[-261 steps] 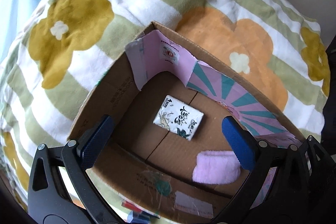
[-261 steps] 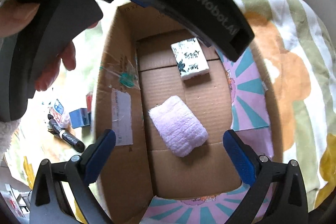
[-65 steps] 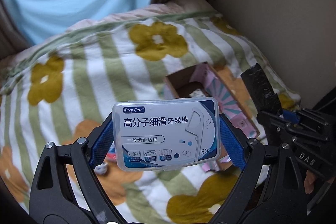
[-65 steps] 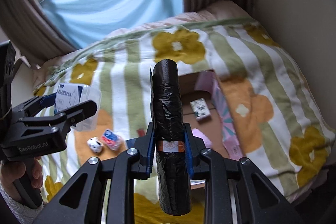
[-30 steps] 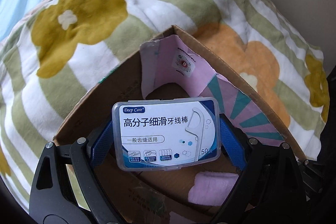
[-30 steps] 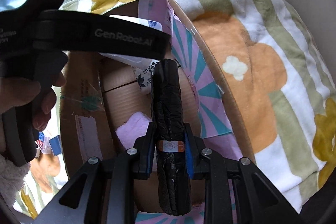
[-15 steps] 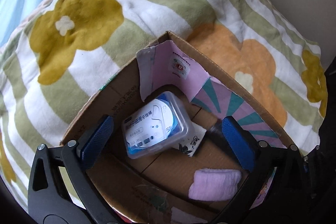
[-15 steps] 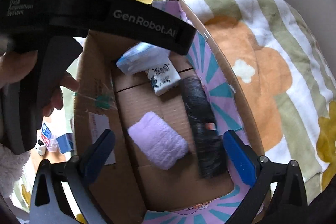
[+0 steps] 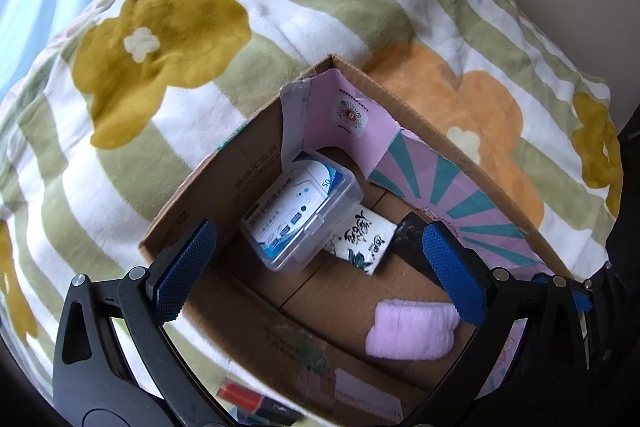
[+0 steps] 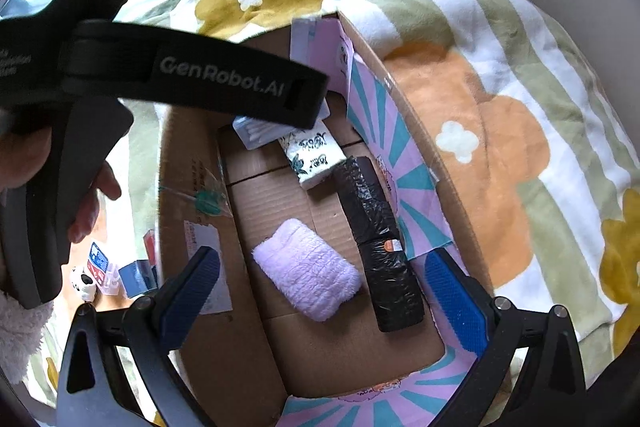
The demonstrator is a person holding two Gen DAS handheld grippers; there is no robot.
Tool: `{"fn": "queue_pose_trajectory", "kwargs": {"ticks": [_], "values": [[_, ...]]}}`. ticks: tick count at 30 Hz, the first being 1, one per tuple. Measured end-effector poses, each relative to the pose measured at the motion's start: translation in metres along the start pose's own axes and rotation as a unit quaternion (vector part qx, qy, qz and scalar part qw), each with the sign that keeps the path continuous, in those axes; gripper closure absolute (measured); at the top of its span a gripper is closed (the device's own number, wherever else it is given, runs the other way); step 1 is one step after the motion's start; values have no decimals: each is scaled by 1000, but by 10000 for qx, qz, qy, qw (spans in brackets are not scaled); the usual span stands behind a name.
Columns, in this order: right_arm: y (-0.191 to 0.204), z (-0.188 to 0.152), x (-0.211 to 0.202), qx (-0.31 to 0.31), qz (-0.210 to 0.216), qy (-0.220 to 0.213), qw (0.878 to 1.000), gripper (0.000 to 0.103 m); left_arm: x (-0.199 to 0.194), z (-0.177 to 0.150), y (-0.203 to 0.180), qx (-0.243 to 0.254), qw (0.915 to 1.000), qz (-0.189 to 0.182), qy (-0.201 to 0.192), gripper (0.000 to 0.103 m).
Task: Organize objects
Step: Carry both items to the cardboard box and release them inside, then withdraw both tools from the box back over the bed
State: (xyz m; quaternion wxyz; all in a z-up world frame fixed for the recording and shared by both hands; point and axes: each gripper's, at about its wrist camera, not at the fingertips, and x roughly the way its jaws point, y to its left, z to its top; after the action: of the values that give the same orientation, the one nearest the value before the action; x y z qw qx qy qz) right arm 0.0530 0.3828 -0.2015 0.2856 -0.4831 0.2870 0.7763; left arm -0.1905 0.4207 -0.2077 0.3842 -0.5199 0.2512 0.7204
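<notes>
— cardboard is what we see under both tools: an open cardboard box (image 9: 224,195) sitting on the striped floral blanket (image 9: 168,39), with a pink and teal paper liner (image 9: 448,195) folded up along its far wall.

— and our grippers?

— our left gripper (image 9: 316,263) hangs over the box with its blue fingers (image 9: 182,269) spread wide and nothing between them. our right gripper (image 10: 320,291) is the same, fingers (image 10: 456,303) apart and empty, above the near end of the box.

— where are the things?

— all on the box floor. the clear floss pick case (image 9: 302,217) lies tilted in the far corner, against the liner, one edge resting on the white tissue pack (image 9: 362,241). just beside the pack, along the liner side, lies the black bag roll (image 10: 378,243), flat on its side. the lilac towel (image 10: 308,279) sits next to the roll, near the middle of the floor; we cannot tell whether they touch.

— anything outside?

— a few small packets (image 10: 100,271) lie on the blanket by the box's outer wall, near our left hand (image 10: 86,207) on its handle.
</notes>
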Motion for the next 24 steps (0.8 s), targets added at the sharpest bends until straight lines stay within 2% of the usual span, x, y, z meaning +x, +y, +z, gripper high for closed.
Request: {"fn": "queue_pose_trajectory", "kwargs": {"ticks": [6,13,18,24], "values": [[7,5,-35,-105,32,-154,9998,0,-42,-3,-3,-62,9999,56,-146,0],[25,5,-94,-419,57,-353,9985,0,-107,-17,3,-396,9987,57,-330,0],[41,2,-138,-600,189,-537,9966,0,-161,-40,9,-606,9965,198,-535,0],[66,-3,-179,-839,255,-737,9934,0,-225,-85,27,-1033,9907,401,-792,0]]}}
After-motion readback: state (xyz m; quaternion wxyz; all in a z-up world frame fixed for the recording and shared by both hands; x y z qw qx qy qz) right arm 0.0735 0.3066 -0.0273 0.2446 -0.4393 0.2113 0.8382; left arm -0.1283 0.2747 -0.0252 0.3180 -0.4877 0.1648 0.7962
